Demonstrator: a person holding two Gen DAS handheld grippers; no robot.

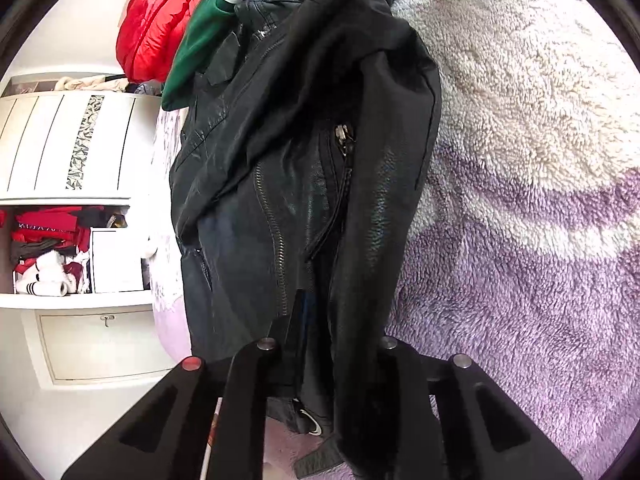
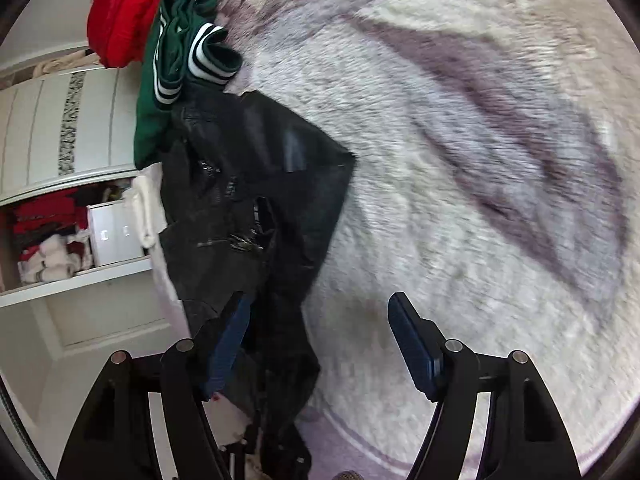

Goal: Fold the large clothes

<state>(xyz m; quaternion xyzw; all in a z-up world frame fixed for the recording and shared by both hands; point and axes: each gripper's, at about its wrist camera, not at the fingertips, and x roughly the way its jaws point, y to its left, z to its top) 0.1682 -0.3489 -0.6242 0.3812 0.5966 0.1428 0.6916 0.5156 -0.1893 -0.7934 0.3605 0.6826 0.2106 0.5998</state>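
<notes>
A black leather jacket [image 1: 296,168] with zips lies on a fluffy white and purple blanket [image 1: 520,160]. My left gripper [image 1: 324,344] is shut on the jacket's near edge, and the leather drapes over its fingers and hides them. In the right wrist view the jacket [image 2: 256,184] lies to the left. My right gripper [image 2: 320,340] is open. Its left finger [image 2: 230,344] lies against the jacket's near edge and its right finger [image 2: 412,344] is over bare blanket [image 2: 460,160].
A green jacket with striped cuffs [image 1: 208,20] and a red puffer jacket [image 1: 156,20] lie beyond the black one. A white wardrobe [image 1: 68,144] with open shelves of clothes [image 1: 48,248] stands at the left, beside the bed's edge.
</notes>
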